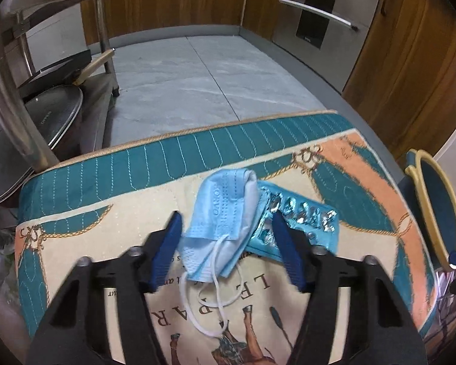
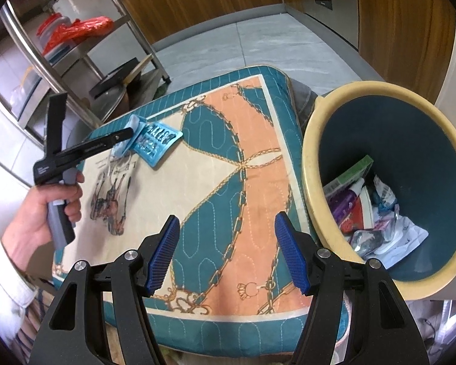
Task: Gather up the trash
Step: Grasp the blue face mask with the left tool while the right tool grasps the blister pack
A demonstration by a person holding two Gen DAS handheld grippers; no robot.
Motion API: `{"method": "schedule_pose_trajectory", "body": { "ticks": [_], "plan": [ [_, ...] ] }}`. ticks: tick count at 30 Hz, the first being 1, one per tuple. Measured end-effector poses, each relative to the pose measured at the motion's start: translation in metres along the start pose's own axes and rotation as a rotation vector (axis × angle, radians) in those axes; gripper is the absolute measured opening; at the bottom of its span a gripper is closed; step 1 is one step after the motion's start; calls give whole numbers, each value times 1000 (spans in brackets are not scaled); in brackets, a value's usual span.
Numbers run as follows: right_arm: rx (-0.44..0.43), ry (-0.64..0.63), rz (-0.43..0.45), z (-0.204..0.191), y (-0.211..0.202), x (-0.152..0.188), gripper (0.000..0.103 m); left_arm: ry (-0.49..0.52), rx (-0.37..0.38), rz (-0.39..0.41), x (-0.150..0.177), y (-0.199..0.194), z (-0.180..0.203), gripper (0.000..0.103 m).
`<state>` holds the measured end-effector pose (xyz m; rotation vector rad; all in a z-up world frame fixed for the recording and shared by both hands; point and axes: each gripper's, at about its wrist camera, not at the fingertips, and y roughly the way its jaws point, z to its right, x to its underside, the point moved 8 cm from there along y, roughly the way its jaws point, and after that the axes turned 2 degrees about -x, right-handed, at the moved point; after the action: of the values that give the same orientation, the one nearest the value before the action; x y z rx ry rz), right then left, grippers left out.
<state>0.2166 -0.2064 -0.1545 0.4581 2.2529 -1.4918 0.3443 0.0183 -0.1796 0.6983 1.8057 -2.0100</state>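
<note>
A crumpled light-blue face mask (image 1: 225, 210) with white ear loops lies on a patterned cushion (image 1: 106, 237). A blue blister pack (image 1: 307, 222) lies beside it, partly under its right edge. My left gripper (image 1: 225, 219) is open, its blue fingers on either side of the mask, just above it. In the right wrist view the left gripper (image 2: 123, 138) reaches over the mask (image 2: 130, 121) and the blister pack (image 2: 156, 144). My right gripper (image 2: 226, 222) is open and empty above the cushion's (image 2: 197, 158) near part. A blue bin with a yellow rim (image 2: 311, 127) holds several pieces of trash (image 2: 364, 210).
The bin stands right of the cushion; its rim shows in the left wrist view (image 1: 431, 200). A metal rack (image 1: 21, 97) with pans and lids stands at the left. Wooden cabinets (image 1: 410, 60) and an oven (image 1: 322, 9) line the far side of the grey floor (image 1: 203, 85).
</note>
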Motion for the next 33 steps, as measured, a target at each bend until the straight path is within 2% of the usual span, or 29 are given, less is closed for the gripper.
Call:
{"method": "schedule_pose_trajectory", "body": {
  "ticks": [1,4,15,19,25,33],
  "plan": [
    [0,-1,-1,-1,1,0,66,0,0,-13,2,2,-2,21],
    [-5,-12,-5,-7,5,-2,66,-23,-1,-8,4,-1,-8,9],
    [-46,-119,-53,-50,35,-12,66,-143,-33,83,2,-62,-40,6],
    [-54,-182,-73,-71,48,-19,69,-193,-3,98,-1,-93,-44,6],
    [-70,-263,-91,-92,70,-35,72,-184,45,91,3,-130,-33,6],
    [-61,-341,-116,-97,95,-61,78,-218,94,95,14,-153,-31,6]
  ]
}}
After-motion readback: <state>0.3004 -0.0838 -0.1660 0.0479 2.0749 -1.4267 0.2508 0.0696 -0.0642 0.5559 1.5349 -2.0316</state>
